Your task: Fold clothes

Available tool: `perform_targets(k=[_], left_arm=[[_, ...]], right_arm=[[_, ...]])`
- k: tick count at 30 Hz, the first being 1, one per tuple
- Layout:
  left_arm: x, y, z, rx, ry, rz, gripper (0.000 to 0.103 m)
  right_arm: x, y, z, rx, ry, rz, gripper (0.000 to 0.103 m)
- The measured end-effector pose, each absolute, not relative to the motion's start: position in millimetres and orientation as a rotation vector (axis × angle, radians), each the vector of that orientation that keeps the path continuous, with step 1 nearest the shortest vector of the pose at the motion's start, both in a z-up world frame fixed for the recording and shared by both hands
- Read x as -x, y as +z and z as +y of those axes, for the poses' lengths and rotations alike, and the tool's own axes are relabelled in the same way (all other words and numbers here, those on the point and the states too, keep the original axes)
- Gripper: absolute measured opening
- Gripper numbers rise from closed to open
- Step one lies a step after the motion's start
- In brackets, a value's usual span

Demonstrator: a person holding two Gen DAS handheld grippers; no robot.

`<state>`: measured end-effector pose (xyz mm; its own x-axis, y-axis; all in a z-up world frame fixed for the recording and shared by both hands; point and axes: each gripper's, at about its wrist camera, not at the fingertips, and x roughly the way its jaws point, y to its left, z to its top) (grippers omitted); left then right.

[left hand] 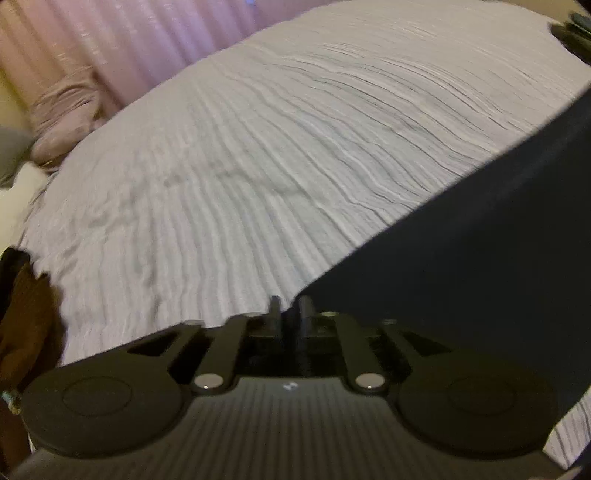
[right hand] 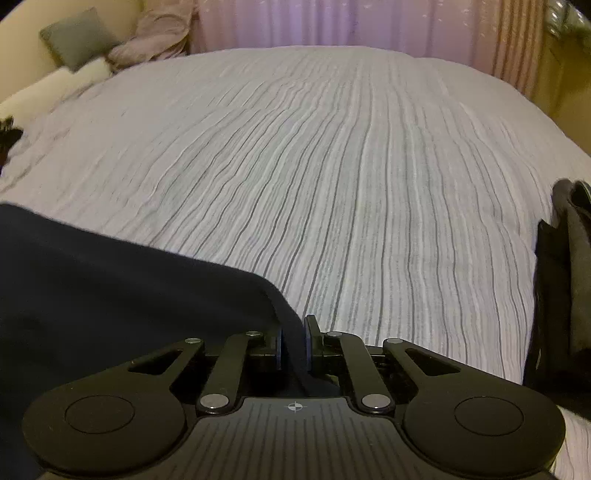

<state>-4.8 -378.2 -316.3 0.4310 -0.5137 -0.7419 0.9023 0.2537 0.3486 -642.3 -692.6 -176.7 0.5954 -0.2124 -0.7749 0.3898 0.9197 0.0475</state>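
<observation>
A dark navy garment (left hand: 480, 240) hangs stretched between my two grippers above a bed with a white striped cover (left hand: 258, 166). My left gripper (left hand: 290, 306) is shut on the garment's left corner; the cloth runs off to the right. In the right wrist view the same garment (right hand: 110, 288) spreads to the left, and my right gripper (right hand: 293, 332) is shut on its right edge. The bed cover (right hand: 332, 166) lies flat below. The garment's lower part is hidden.
Pink curtains (right hand: 332, 22) hang behind the bed. Pillows (right hand: 74, 40) and a pink bundle (right hand: 155, 37) lie at the head. A brown cloth (left hand: 26, 314) lies at the left edge. Dark folded clothes (right hand: 565, 277) sit at the right edge.
</observation>
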Motion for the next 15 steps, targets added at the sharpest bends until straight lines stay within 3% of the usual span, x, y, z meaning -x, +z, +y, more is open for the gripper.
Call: perform_targets(k=[1,2,9,15], left_arm=[[4,-313,-374,-0.843,-1.001,0.541,0.036],[4,-309,-370,-0.839,-0.975,0.536,0.036],[36,-277,-323,-0.743,-0.95,0.531,0.04],[110,-282,-294,-0.77,-1.048,0.526,0.045]], right_arm=[[644,-173,-692,-0.22,-0.372,0.858,0.035],[648,-169,-691,-0.201,-0.406,0.848,0.048],[704,-130,-667,-0.286,-0.452,0.726,0.049],[778,-133,-633,-0.383,-0.429,0.729,0.049]])
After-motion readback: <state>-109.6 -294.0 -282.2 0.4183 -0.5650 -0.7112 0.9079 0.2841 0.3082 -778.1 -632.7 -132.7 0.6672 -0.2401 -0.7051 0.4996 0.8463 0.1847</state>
